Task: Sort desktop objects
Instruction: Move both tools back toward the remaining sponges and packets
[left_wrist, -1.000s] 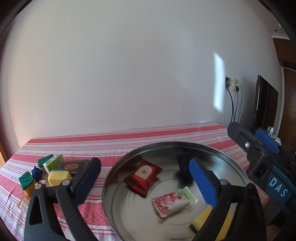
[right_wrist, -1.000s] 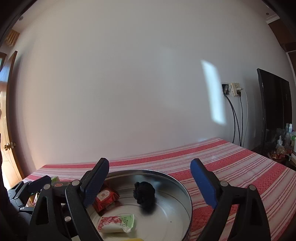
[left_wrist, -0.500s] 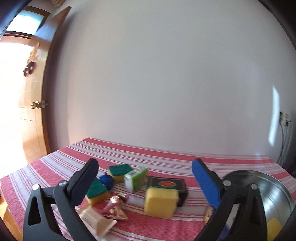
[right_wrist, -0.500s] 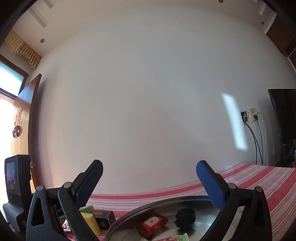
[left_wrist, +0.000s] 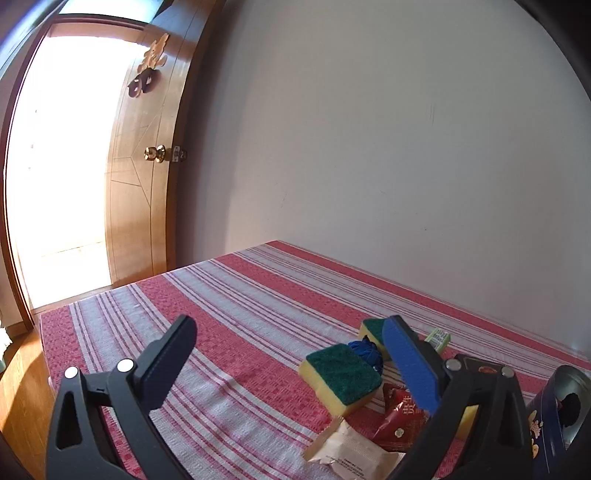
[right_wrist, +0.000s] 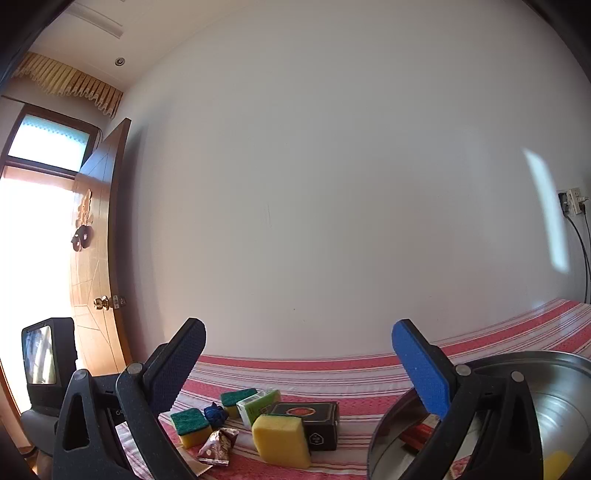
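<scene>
Both grippers, left (left_wrist: 288, 363) and right (right_wrist: 298, 363), hovering with jaws wide, empty; sponge (left_wrist: 340, 376) lying at the left one's two o'clock.

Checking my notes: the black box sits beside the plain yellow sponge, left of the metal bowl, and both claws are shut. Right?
Not quite. The black box, yellow sponge and metal bowl fit, but both claws, left and right, are open and empty, as each wrist view shows.
</scene>
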